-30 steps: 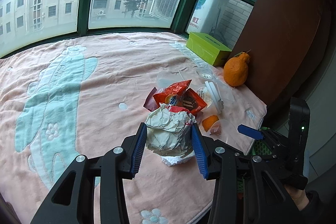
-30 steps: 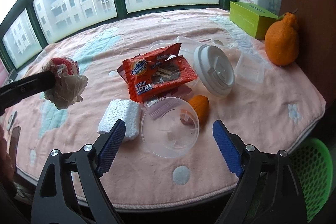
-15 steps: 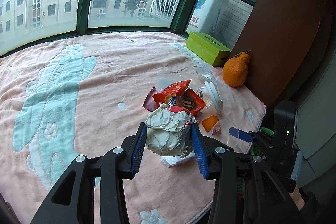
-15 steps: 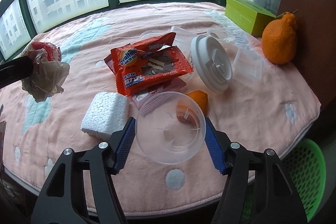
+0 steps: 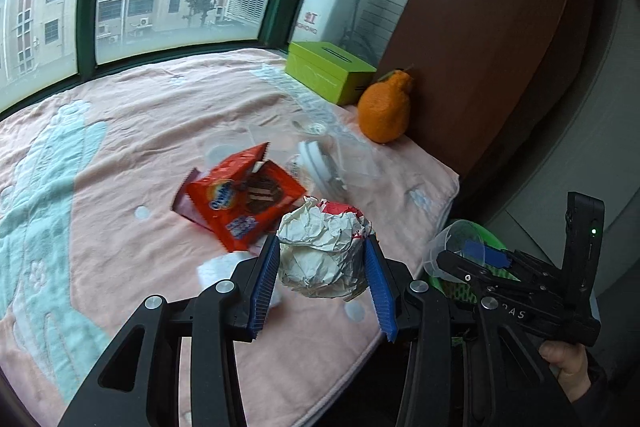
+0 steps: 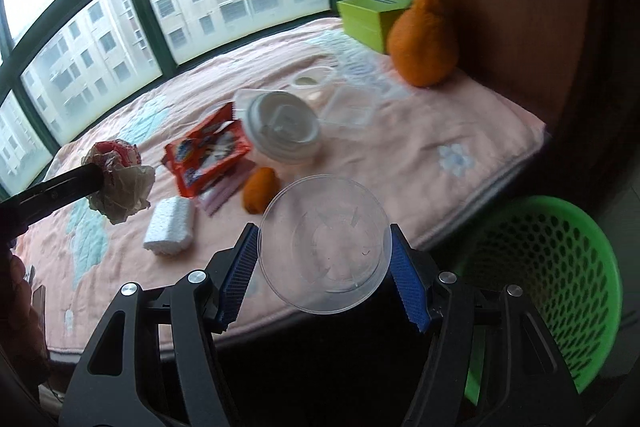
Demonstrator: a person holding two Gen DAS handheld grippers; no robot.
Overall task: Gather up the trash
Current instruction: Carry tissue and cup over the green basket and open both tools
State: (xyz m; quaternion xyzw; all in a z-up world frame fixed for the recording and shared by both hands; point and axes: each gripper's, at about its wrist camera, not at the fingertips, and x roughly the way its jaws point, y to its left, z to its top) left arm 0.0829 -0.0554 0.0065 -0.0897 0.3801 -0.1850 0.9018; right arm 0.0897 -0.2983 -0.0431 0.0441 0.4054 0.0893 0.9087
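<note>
both grippers carry litter off a pink blanket [image 6: 460, 131] toward a green mesh basket [image 6: 560, 267] waiting below the bed edge at 4 o'clock in the right wrist view. the left gripper [image 5: 324, 283] is clamped on a crumpled paper wrapper [image 5: 324, 251], held clear of the bedding; the right gripper [image 6: 324, 279] pinches a clear plastic cup [image 6: 324, 247] by its rim, its blue pads pressed to either side, the cup hanging past the mattress edge. left on the blanket: an orange ovaltine wrapper [image 6: 208, 151] at 10 o'clock, a white foam block [image 6: 170, 229] at 9, a white cup lid [image 6: 282, 127] at 12, a scrap of orange peel [image 6: 260, 189] beside it. the whole orange [image 6: 424, 39] and green box [image 6: 372, 17] at 1 o'clock look like keepers. a good drop likely means bringing each load squarely above the basket mouth before letting go, cup first, since thin plastic could flex and spring sideways; the light wrapper may drift if released high.
</note>
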